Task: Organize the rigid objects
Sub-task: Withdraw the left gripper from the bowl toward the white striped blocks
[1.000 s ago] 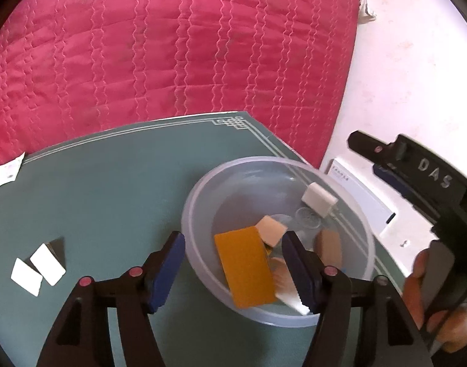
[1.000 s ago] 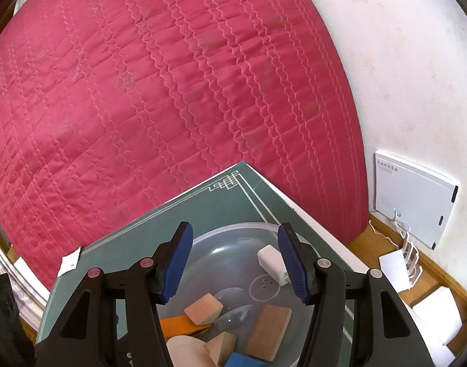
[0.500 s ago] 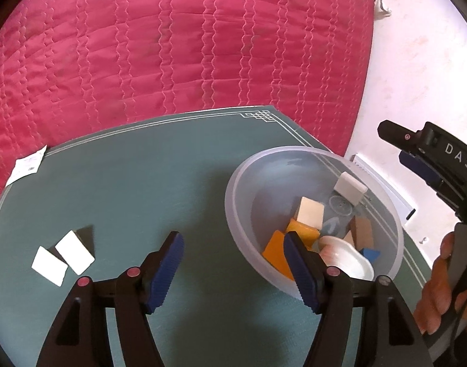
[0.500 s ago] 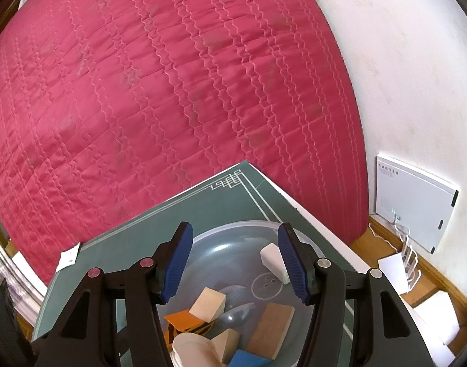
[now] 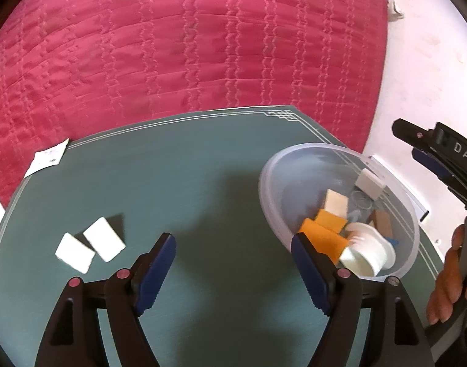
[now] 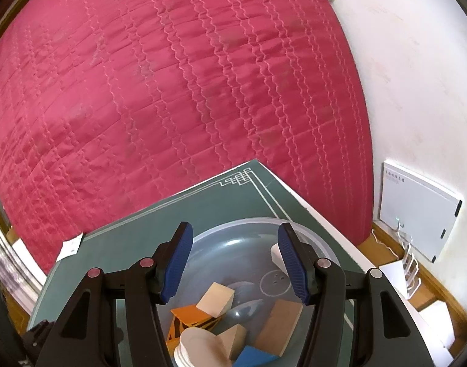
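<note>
Since a second ago the left tool [image 5: 233,260] has slid left off the bowl [image 5: 273,165]; it was straddling the orange card in there, now only bare worktop [image 5: 187,183] sits between its blue pads. Jaws opening, wide, gripping nothing. The bowl now lies to the tool's right, and a white cup [image 5: 366,253] lies tipped on the heap where none showed before.

Right tool [image 6: 233,263] hangs over the bowl, jaws about half open, holding nothing. A hand [image 5: 450,278] grips its handle at the right edge of the left view.

Surface: dark green worktop with a white line border and a fret motif at the far corner. Behind it, a red quilted bed cover [image 6: 172,91]. White wall on the right, a white box [image 6: 417,208] leaning against it, wooden floor below.

Count:
- 1 translucent bowl, near the worktop's right corner
- in the bowl: 1 orange card [image 6: 190,318], 1 white cup, 1 white block [image 5: 369,183], 1 blue piece [image 6: 255,357]; about four wooden blocks, exact number unclear in the pile
- 2 white blocks [image 5: 89,246] touching each other on the worktop's left side, well apart from the bowl
- 1 paper tag [image 5: 48,157] at the far left edge
</note>
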